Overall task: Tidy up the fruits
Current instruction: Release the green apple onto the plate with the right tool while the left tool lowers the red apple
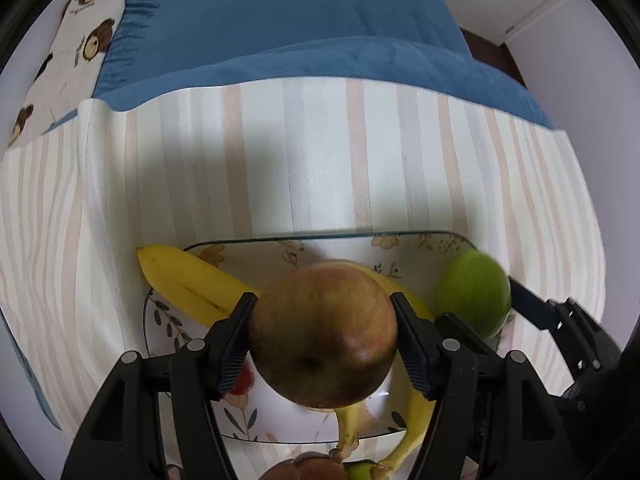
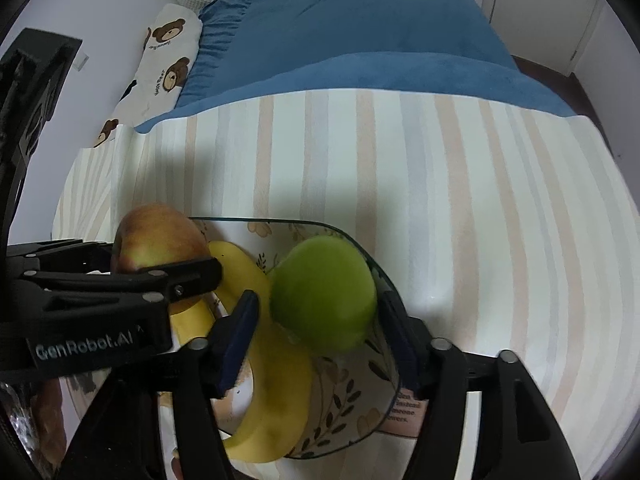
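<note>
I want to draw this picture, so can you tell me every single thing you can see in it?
red apple: one, red and yellow, between the left fingers, above the plate
green apple: one, green, between the right fingers, over the plate's edge
bananas: two or more, yellow, lying on the plate
plate: one, clear glass with flower pattern, on the striped cloth
striped cloth: one, cream with pale stripes
blue blanket: one, behind the cloth
bear pillow: one, white with brown bears
left hand-held gripper: one, black
right hand-held gripper: one, black

bananas on plate, apples above
</note>
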Tool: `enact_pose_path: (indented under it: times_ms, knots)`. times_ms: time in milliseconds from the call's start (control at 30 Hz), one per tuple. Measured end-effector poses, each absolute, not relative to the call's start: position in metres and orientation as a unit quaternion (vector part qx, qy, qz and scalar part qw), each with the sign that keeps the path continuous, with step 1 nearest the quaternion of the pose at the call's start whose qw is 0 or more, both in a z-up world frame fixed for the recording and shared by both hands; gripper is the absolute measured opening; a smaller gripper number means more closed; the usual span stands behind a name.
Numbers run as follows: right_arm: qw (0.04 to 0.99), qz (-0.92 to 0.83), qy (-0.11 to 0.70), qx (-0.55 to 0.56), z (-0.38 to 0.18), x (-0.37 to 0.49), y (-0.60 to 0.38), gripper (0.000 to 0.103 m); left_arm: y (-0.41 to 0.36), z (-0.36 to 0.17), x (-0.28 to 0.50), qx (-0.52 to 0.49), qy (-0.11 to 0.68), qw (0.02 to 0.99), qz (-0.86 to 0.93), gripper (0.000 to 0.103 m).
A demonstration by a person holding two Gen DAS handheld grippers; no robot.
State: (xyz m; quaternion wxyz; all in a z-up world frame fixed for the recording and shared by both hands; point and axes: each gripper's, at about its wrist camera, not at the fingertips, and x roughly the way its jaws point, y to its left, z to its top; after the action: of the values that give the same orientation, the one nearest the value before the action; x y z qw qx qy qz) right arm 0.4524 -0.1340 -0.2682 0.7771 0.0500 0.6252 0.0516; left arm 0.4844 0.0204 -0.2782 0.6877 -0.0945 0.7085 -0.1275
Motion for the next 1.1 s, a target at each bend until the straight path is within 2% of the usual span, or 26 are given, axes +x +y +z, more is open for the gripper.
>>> enact_pose_path:
  times_ms: [33, 333, 533, 733, 867, 1100]
  knots:
    - [0.777, 0.051, 0.625, 0.051, -0.267, 0.452, -0.135, 0.069, 0.023, -0.276, 0.485, -0.099, 0.706, 0.69, -0.125, 0.072]
    - [0.78, 0.025, 0.623, 0.05, -0.251, 0.444, -0.149, 0.075, 0.032, -0.248, 0.482, -0.076, 0.677, 0.724, -0.107, 0.089]
    - [0.784, 0.003, 0.619, 0.05, -0.238, 0.428, -0.156, 0.089, 0.044, -0.239, 0.469, -0.065, 0.663, 0.74, -0.091, 0.099]
    - [0.787, -0.003, 0.613, 0.068, -0.227, 0.411, -0.168, 0.093, 0.071, -0.238, 0.464, -0.069, 0.643, 0.76, -0.061, 0.1]
    - [0.787, -0.006, 0.609, 0.098, -0.232, 0.41, -0.174, 0.093, 0.079, -0.243, 0.493, -0.12, 0.642, 0.753, -0.083, 0.1]
    - [0.782, -0.019, 0.611, 0.124, -0.25, 0.436, -0.17, 0.093, 0.03, -0.271, 0.539, -0.052, 0.668, 0.735, -0.105, 0.1]
